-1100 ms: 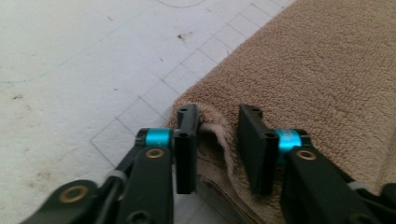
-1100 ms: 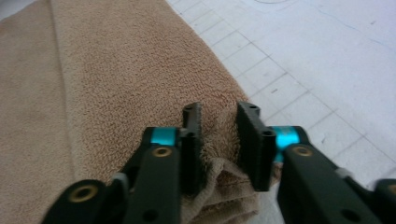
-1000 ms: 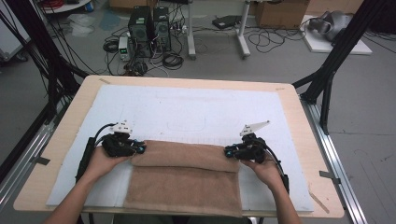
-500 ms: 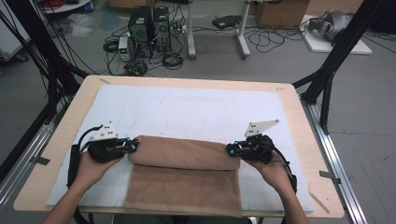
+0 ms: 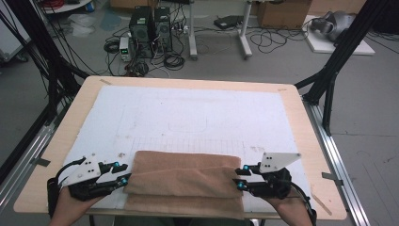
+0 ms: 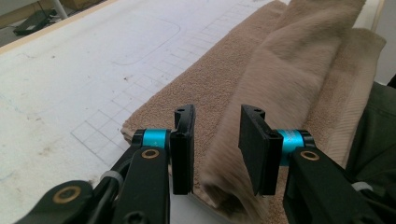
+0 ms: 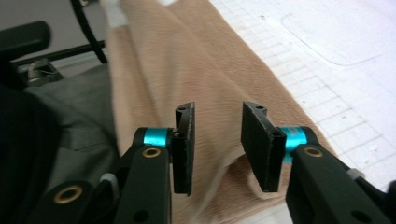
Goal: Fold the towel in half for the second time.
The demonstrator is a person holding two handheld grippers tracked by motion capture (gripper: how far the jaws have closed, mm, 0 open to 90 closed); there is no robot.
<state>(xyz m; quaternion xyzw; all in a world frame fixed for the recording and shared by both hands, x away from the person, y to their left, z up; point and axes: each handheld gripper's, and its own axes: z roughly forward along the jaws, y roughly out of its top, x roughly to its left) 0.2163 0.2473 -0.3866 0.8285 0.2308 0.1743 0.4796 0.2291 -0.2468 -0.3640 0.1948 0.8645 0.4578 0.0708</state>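
At the lower centre of the high view, the tan terry-cloth towel (image 5: 184, 181) lies folded on the table (image 5: 197, 84); both grippers' fingers (image 6: 183, 149) have just been opening, released, towel ends between them; further folding may remain.

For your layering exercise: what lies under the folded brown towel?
The towel lies on the white gridded mat covering the wooden table. Anything inside its folds is covered.

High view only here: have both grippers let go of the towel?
Observer: In the left gripper view the left gripper has just been opening; a towel fold lies between the pads, unpinched.
Operator: Right side?
Observer: The right gripper has also just been opening; its pads stand apart, with the fold's end below the gap.
Operator: Does the towel overhang?
Observer: Yes, the near edge hangs past the table edge.
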